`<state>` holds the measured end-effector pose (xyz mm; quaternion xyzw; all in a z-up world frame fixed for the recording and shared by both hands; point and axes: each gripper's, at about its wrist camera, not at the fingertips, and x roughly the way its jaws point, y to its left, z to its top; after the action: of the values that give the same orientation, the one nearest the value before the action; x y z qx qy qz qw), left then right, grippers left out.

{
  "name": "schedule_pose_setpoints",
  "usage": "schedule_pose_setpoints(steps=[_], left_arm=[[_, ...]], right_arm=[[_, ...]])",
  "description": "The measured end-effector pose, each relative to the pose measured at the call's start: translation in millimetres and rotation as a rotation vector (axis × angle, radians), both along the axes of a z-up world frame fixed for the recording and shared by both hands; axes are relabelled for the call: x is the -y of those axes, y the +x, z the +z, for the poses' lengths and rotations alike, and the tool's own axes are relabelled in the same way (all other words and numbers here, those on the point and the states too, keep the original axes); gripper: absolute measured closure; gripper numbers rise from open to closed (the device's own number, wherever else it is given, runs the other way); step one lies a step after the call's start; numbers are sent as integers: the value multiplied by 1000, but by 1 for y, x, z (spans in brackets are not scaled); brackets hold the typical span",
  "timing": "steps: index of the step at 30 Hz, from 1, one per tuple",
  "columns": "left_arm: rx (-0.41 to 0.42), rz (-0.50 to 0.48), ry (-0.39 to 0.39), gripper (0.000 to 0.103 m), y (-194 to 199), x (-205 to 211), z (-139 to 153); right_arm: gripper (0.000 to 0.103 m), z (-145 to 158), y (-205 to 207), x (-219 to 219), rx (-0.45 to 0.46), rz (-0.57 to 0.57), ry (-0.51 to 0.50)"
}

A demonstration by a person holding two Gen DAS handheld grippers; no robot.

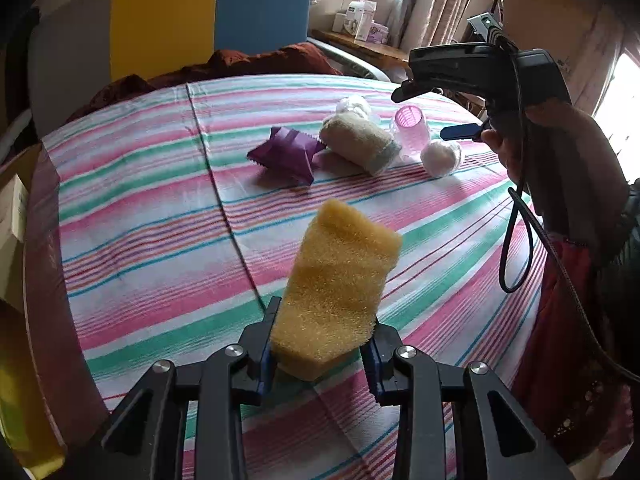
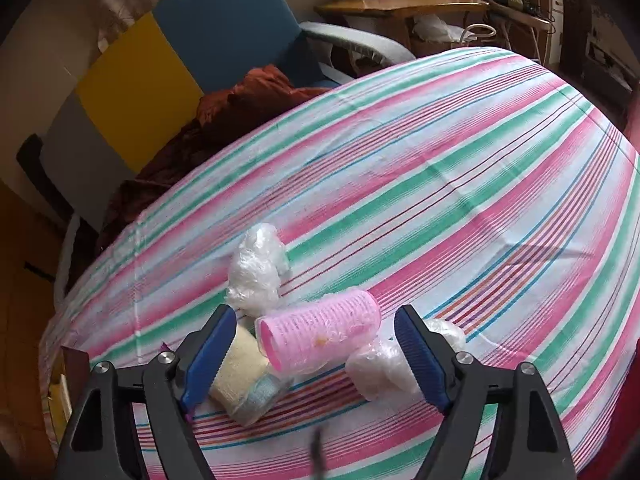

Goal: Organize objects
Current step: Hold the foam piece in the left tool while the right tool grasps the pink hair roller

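- Near the front edge of the striped desk [image 1: 140,200], the left claw [image 1: 320,356] is clenching the yellow sponge [image 1: 336,292], gripping its lower end so the rest is sticking up clear of the cloth, probably for carrying.
- Toward the far right corner, the other things are lying bunched together: a purple packet [image 1: 286,152], a rolled cream cloth [image 1: 356,140], a pink hair roller [image 2: 320,336] and small plastic-wrapped bundles [image 2: 256,272].
- Above that cluster, the right claw [image 2: 316,356] is hovering released, its blue pads [image 2: 420,356] straddling the roller without touching it, seemingly lining up a pick.
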<state>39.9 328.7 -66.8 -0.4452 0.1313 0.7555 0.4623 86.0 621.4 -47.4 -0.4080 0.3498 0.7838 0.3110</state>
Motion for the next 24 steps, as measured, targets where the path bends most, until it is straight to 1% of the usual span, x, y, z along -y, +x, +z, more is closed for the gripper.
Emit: schedule_pose_setpoints(steps=[5, 6, 7, 12, 15, 19, 21, 22, 24], left_arm=[[23, 5, 13, 65, -4, -2, -1], [25, 5, 15, 65, -4, -2, -1], [24, 5, 16, 65, -3, -2, -1], [7, 2, 20, 65, 0, 1, 0], [3, 8, 27, 67, 2, 3, 0], [-4, 20, 33, 68, 0, 9, 1], [2, 28, 35, 69, 0, 12, 1], [6, 30, 39, 69, 0, 12, 2], [4, 31, 47, 69, 1, 14, 5]], right_arm=[[20, -6, -7, 2, 20, 29, -18], [22, -6, -8, 3, 20, 35, -21], [33, -7, -8, 5, 25, 46, -16], [35, -5, -7, 9, 27, 56, 2], [35, -1, 0, 4, -2, 11, 9], [35, 9, 17, -3, -78, -64, 5], [35, 13, 21, -3, -111, -77, 6], [35, 16, 23, -3, -137, -74, 2], [35, 18, 21, -1, -158, -59, -6]])
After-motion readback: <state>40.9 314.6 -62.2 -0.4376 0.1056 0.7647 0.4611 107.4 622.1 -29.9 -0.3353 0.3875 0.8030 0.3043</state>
